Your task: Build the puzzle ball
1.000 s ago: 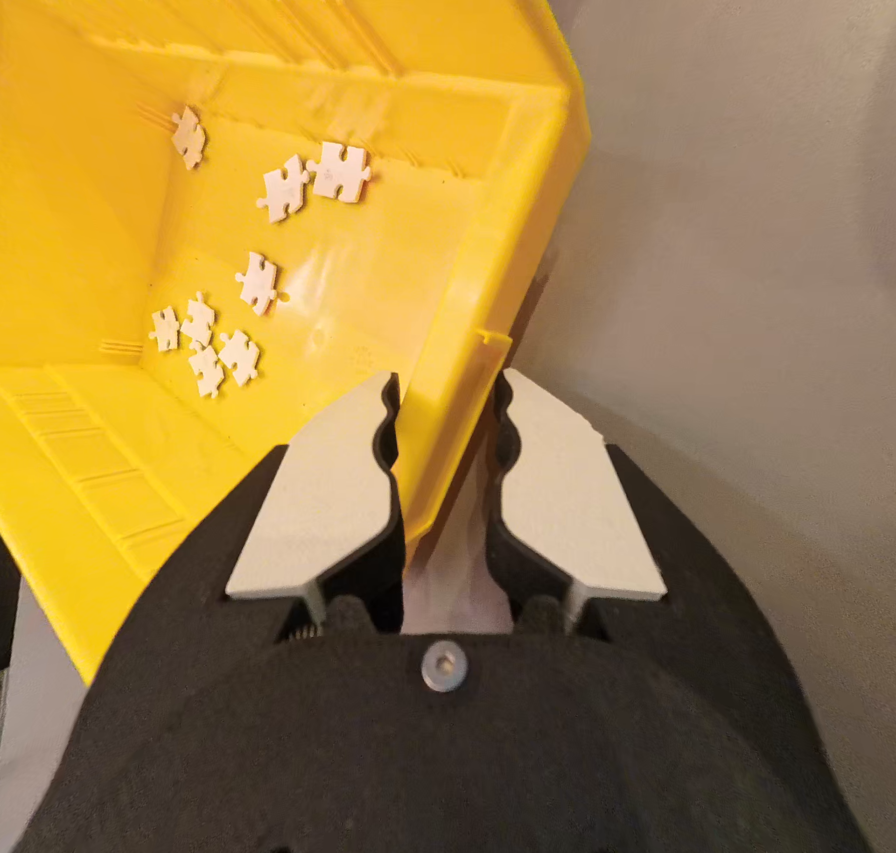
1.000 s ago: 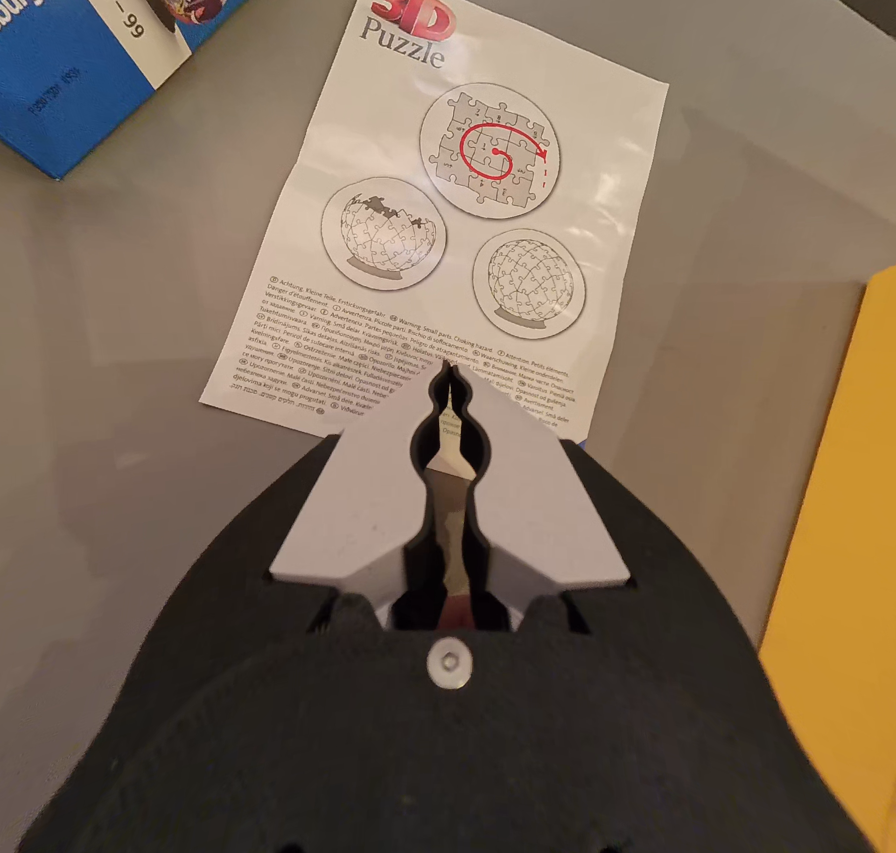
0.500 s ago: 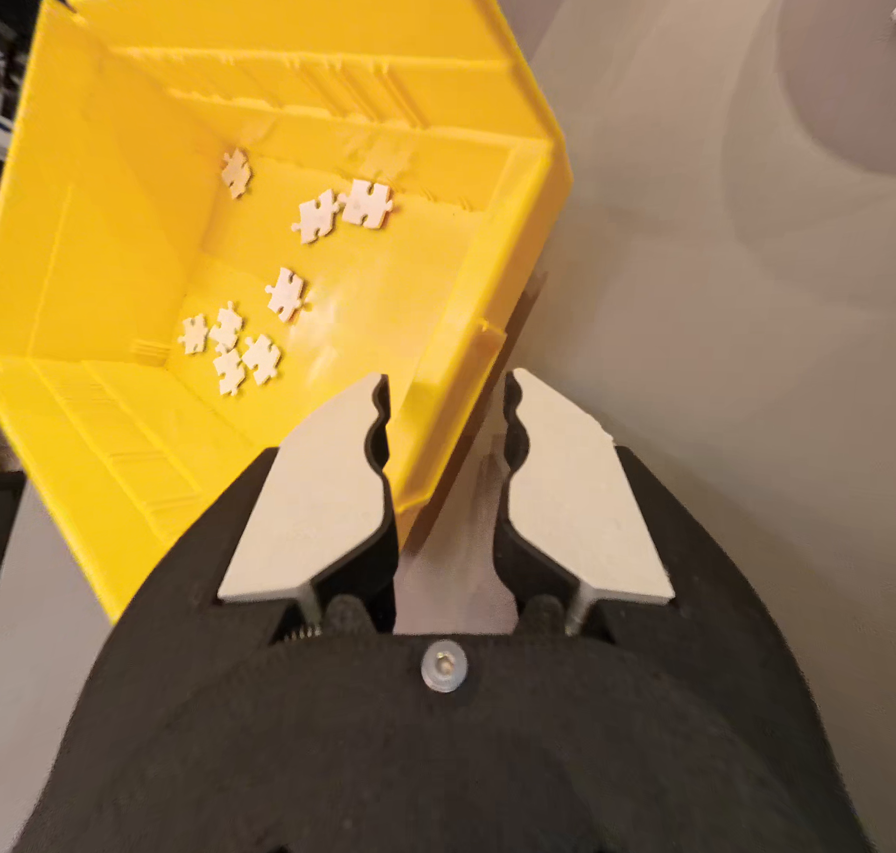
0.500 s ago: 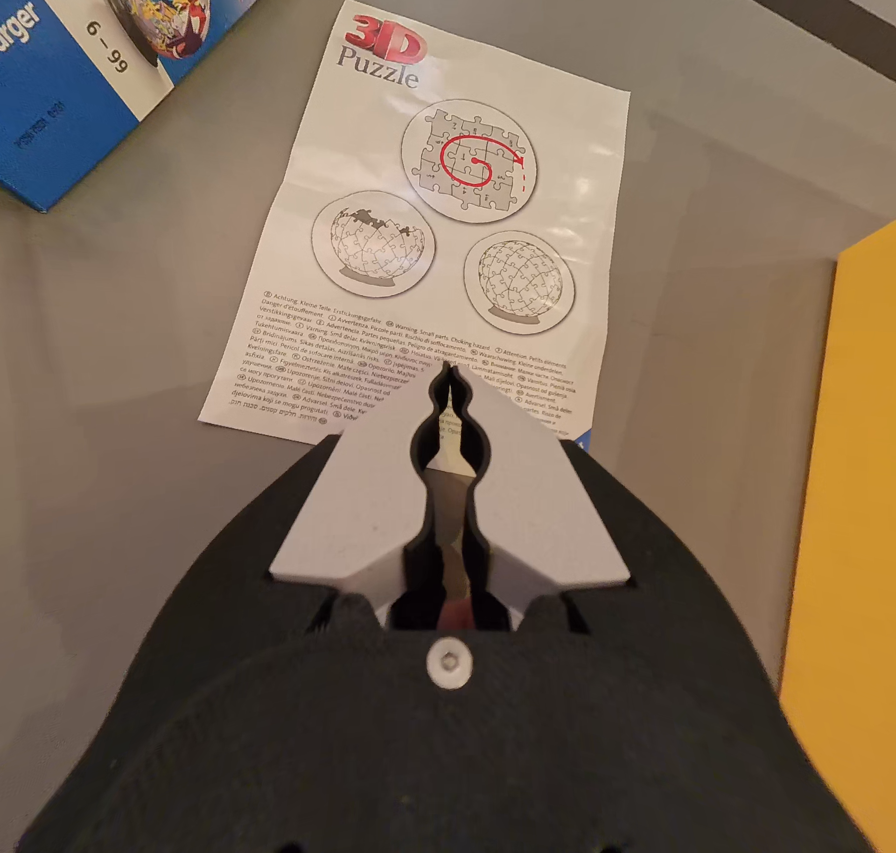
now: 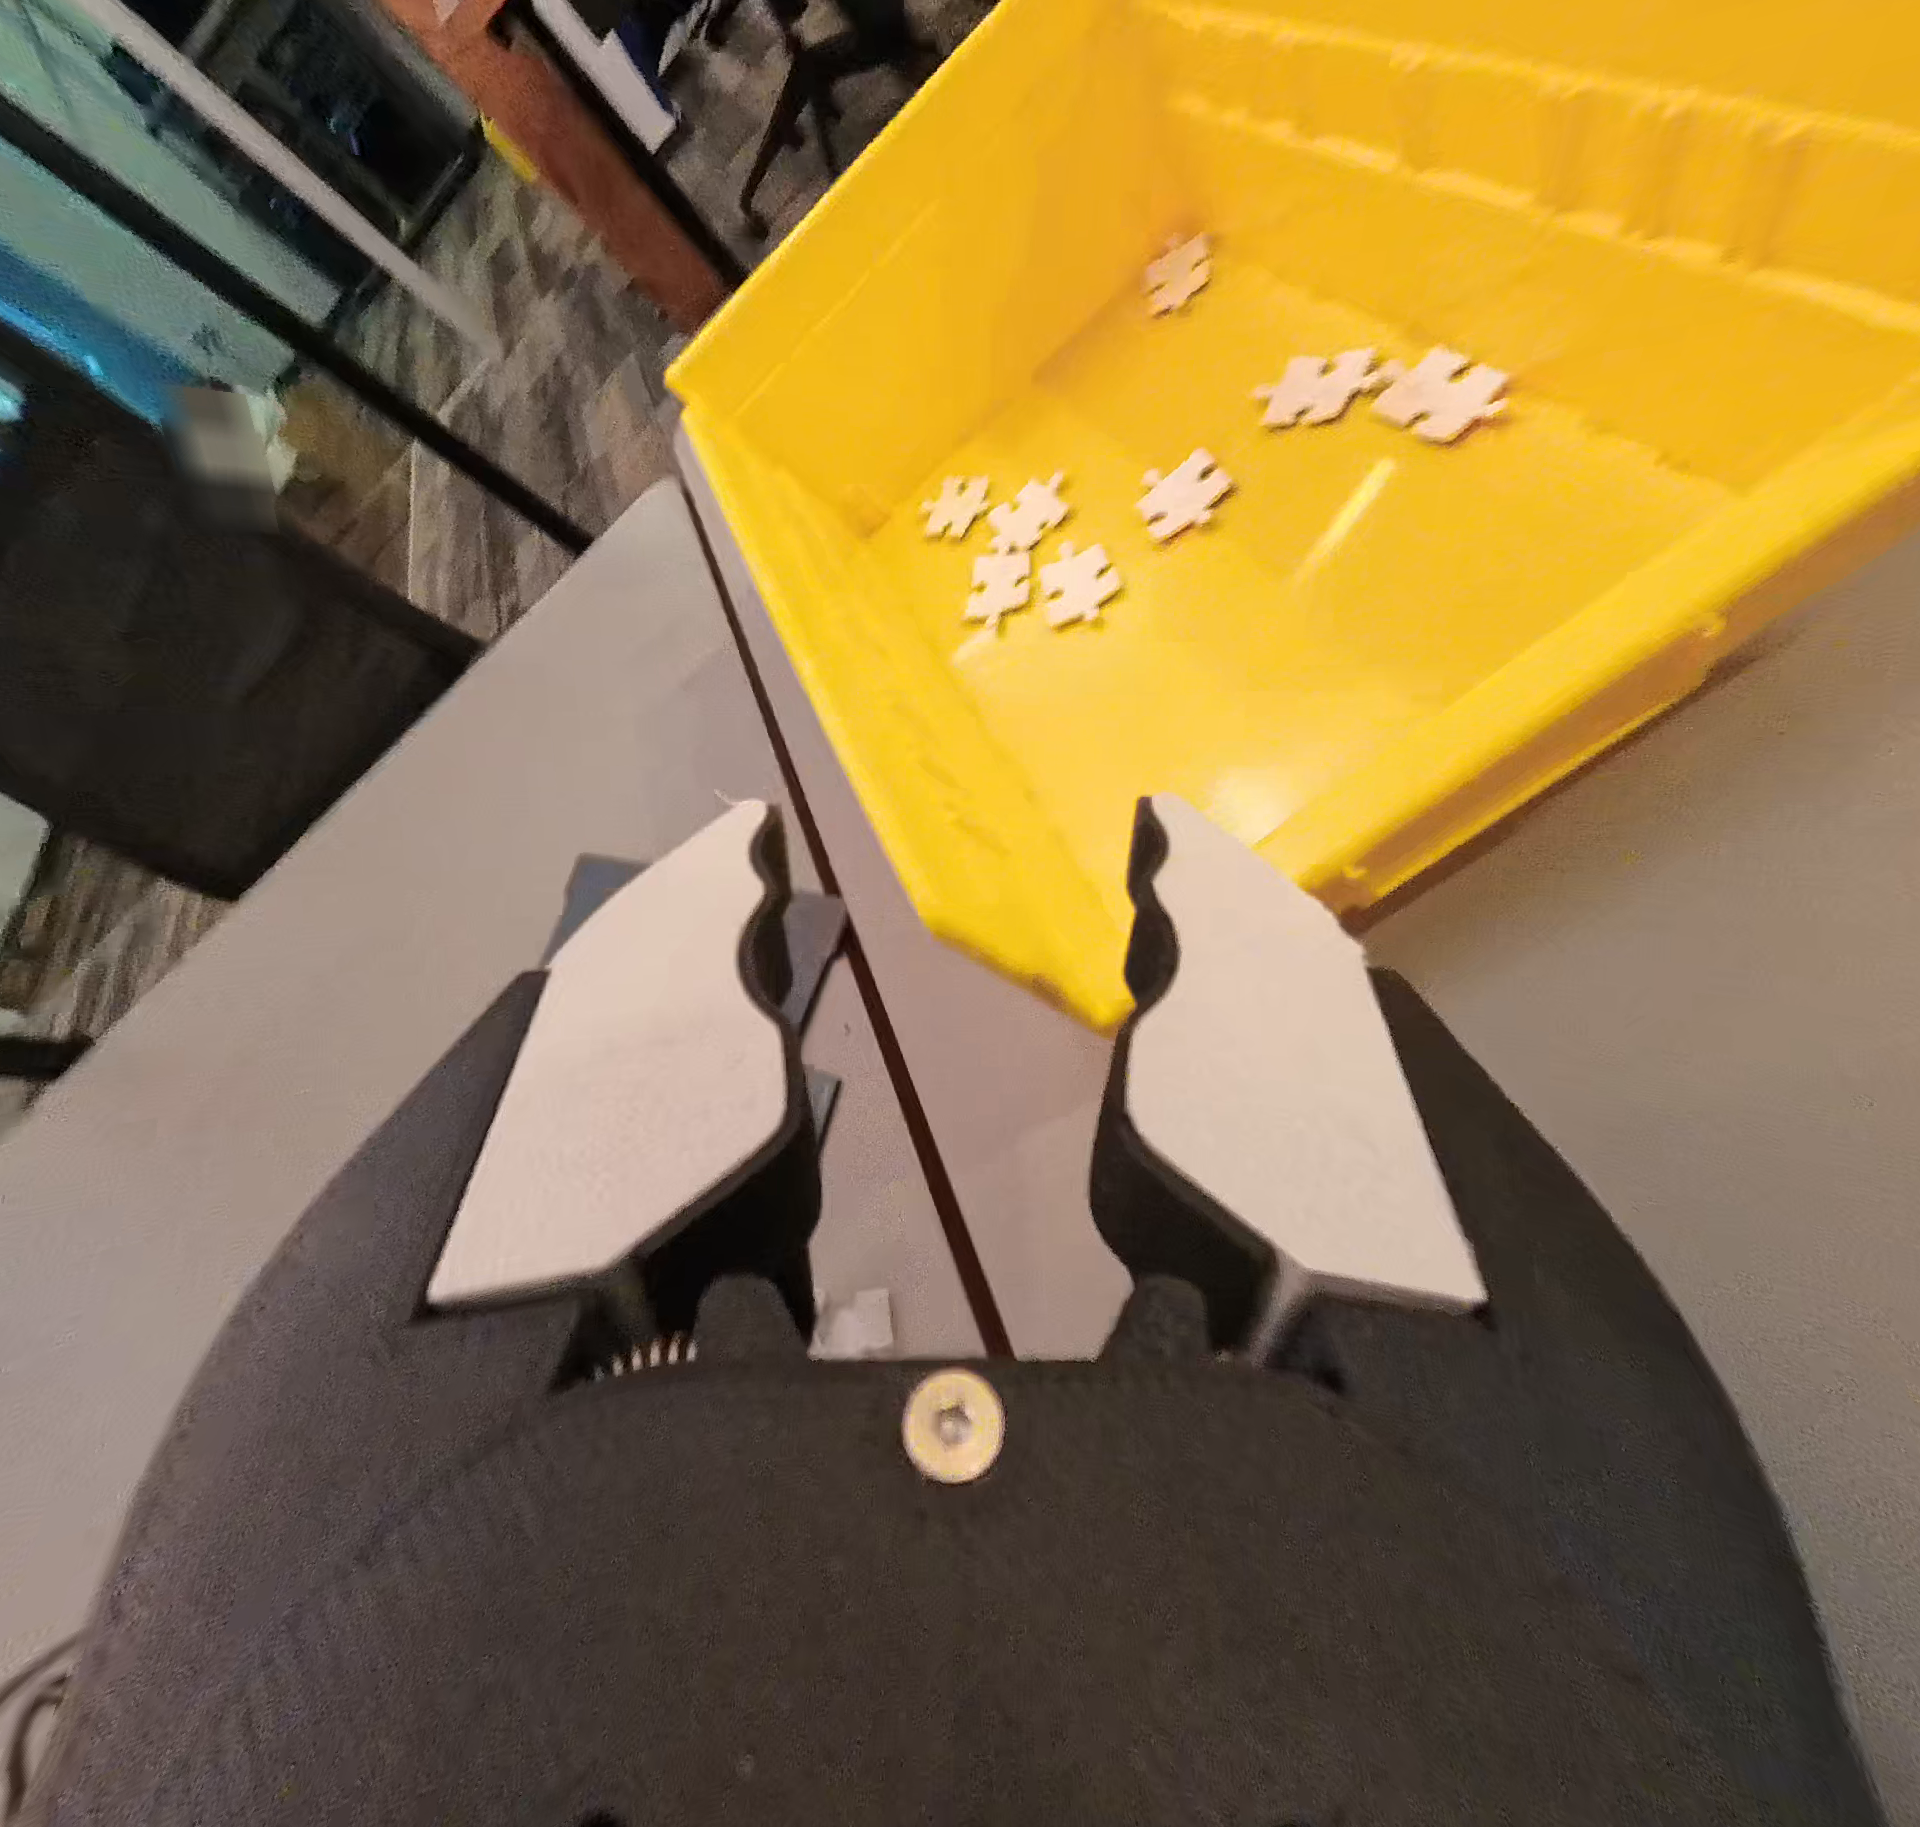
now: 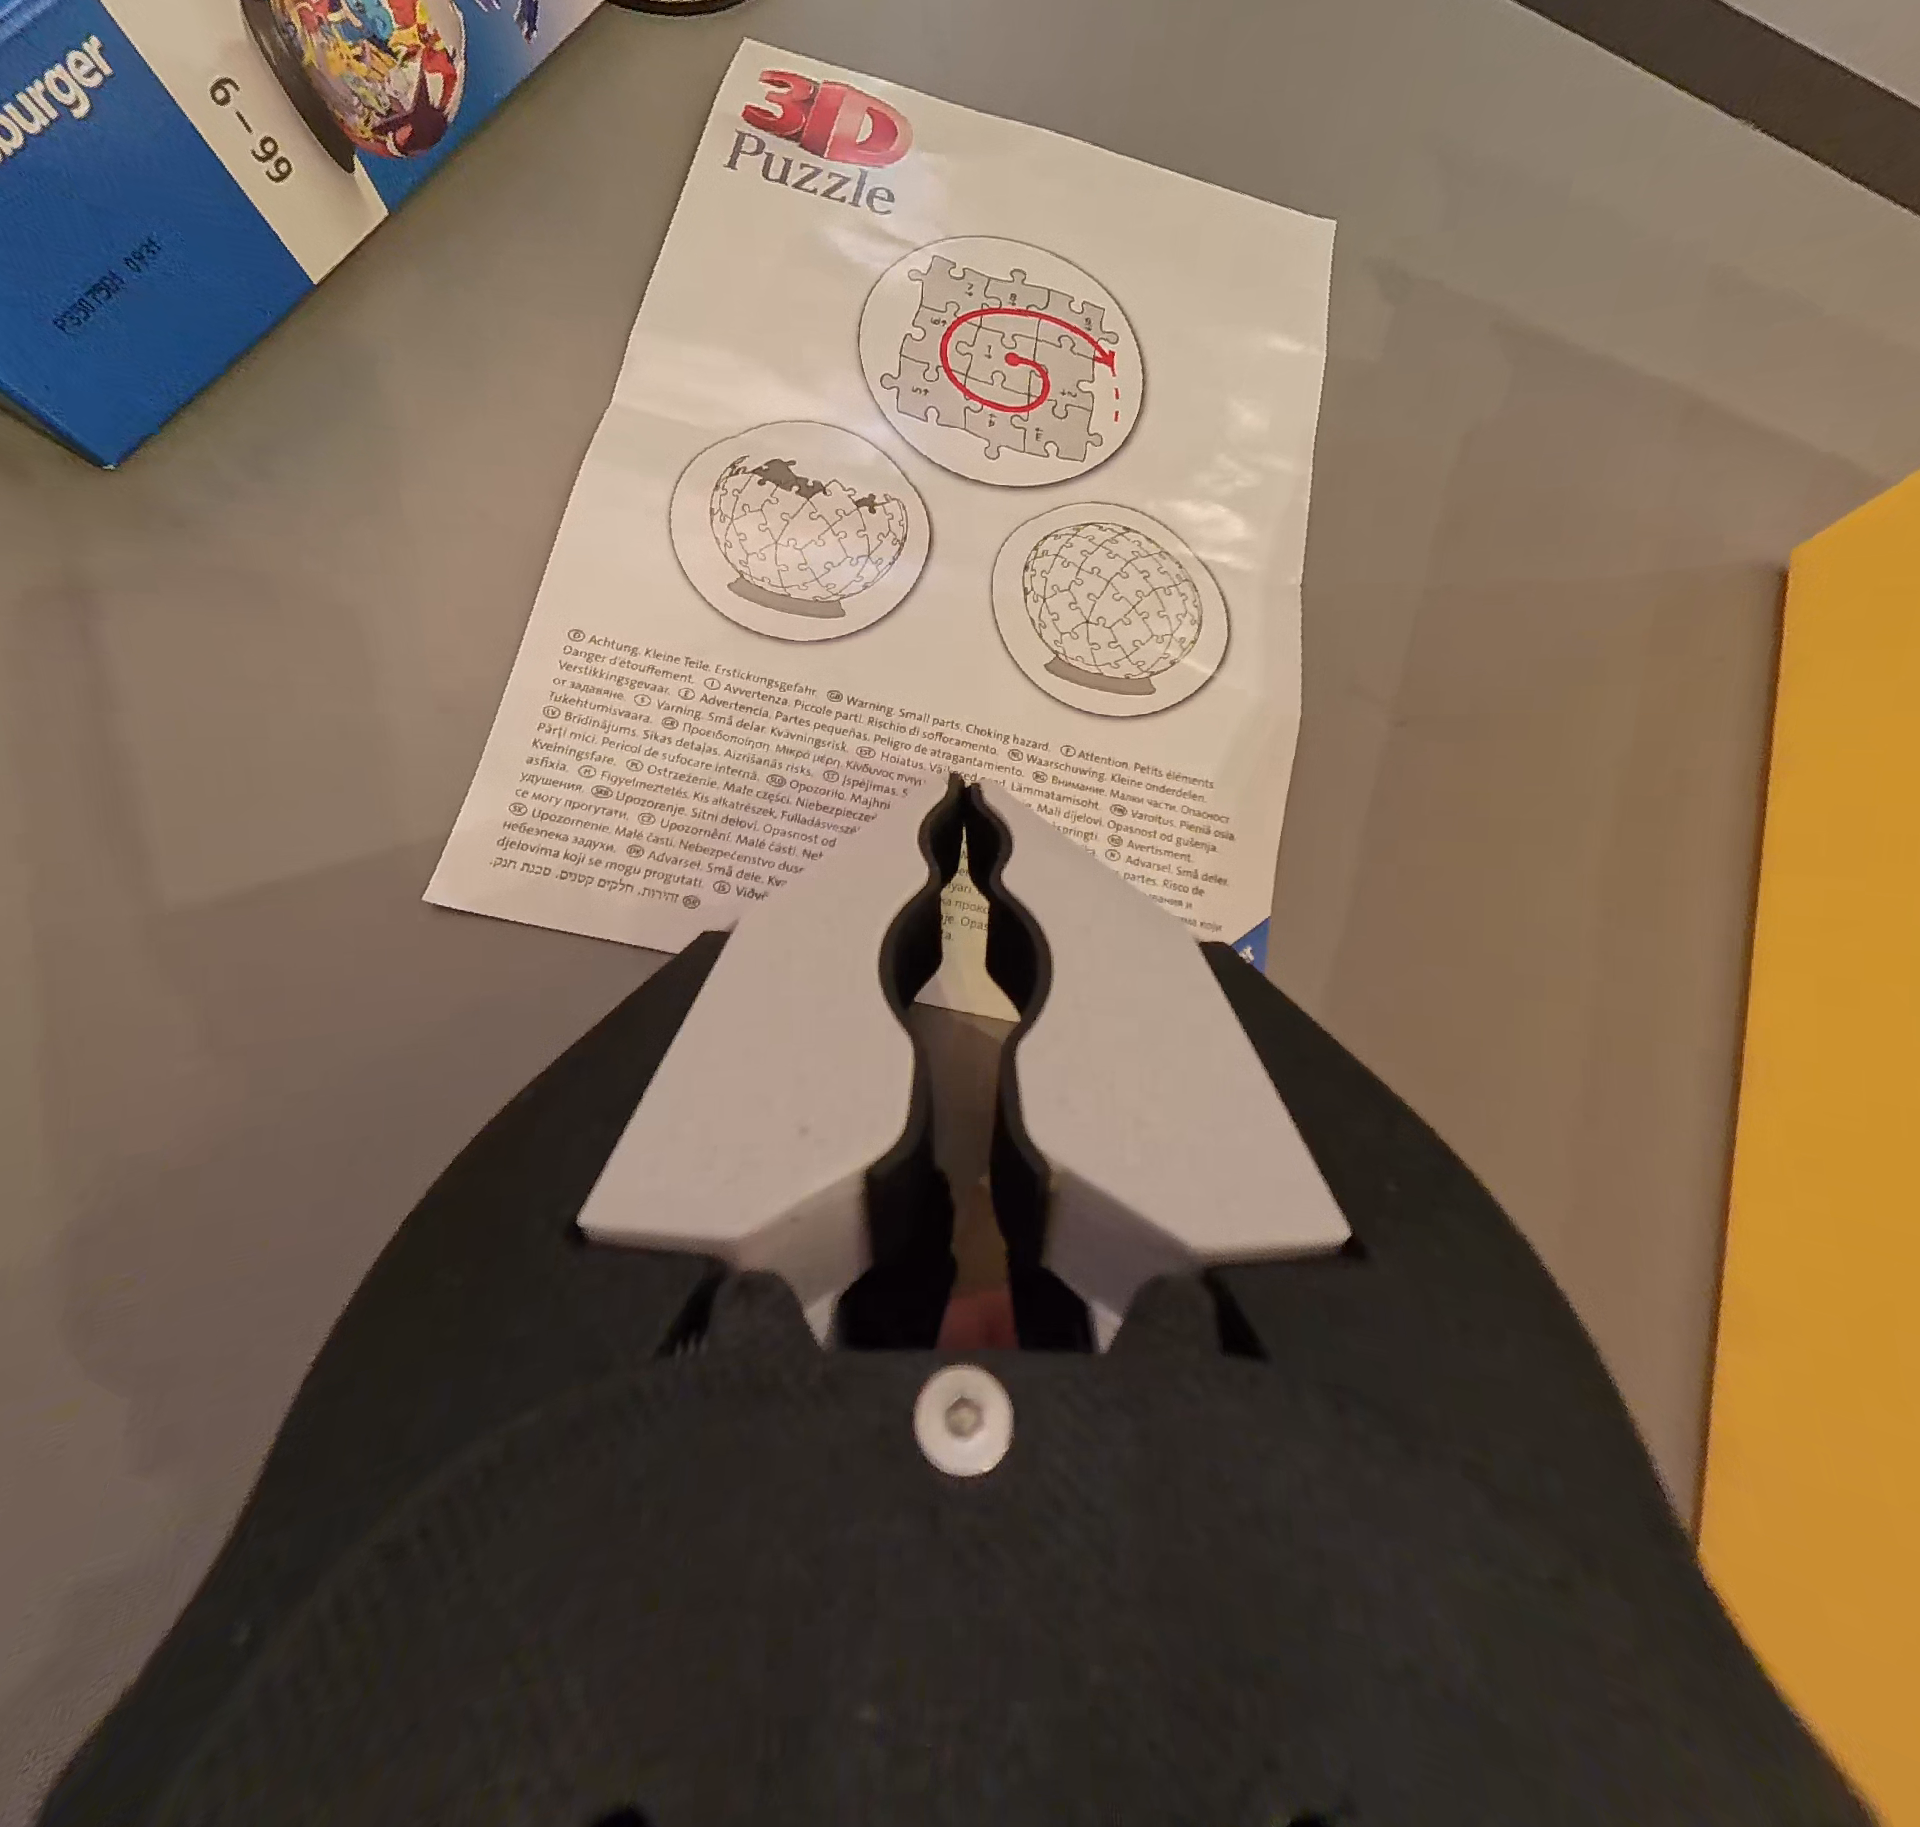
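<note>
Where the loose puzzle pieces (image 5: pixel 1049 551) lie, pale side up, they are scattered over the floor of a yellow plastic bin (image 5: pixel 1558 167): four sit bunched near one corner, one lies just beside that bunch, two touch each other farther along, and one rests alone near the far wall. That bin stands on a grey table (image 5: pixel 1662 946), with its near corner reaching between the tips of the left gripper (image 5: pixel 951 821), whose jaws stand well apart and hold nothing. A dark seam in the tabletop runs under that gripper. Beyond the table edge, in the left wrist view, patterned carpet and blurred furniture show. From the right wrist view, the right gripper (image 6: pixel 961 790) has its tips pressed together with nothing between them, and it hangs over the lower edge of a printed instruction sheet (image 6: pixel 935 530) lying flat on the table. A blue puzzle box (image 6: pixel 208 115) lies near the sheet's upper left, and the bin's yellow side fills the right edge.
</note>
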